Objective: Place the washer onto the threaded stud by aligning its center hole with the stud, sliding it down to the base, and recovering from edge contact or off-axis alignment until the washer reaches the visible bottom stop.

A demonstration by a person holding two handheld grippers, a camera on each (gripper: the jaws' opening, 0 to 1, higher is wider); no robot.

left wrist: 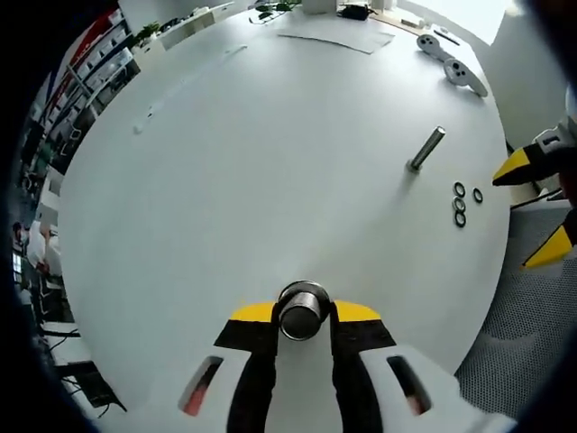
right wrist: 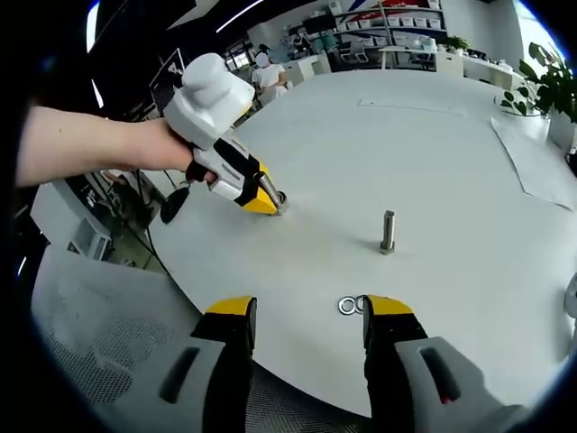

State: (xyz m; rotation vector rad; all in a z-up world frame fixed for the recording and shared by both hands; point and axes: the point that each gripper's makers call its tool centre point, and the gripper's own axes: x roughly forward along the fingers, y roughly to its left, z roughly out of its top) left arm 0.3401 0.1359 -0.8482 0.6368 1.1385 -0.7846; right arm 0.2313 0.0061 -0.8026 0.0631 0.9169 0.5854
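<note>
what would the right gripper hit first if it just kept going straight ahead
Probably the washers lying between its open jaws at the table edge; past them stands the upright stud, slightly right of center. Depth is hard to judge.

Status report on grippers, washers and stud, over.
Left gripper shut on metal cylinder. Right gripper open near washers. Stud upright, bare.

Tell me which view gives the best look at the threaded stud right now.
The right gripper view: the threaded stud stands upright mid-table, seen side-on with its base visible, the washers lying near the right gripper. In the left gripper view the stud is farther off and appears slanted by the fisheye.
</note>
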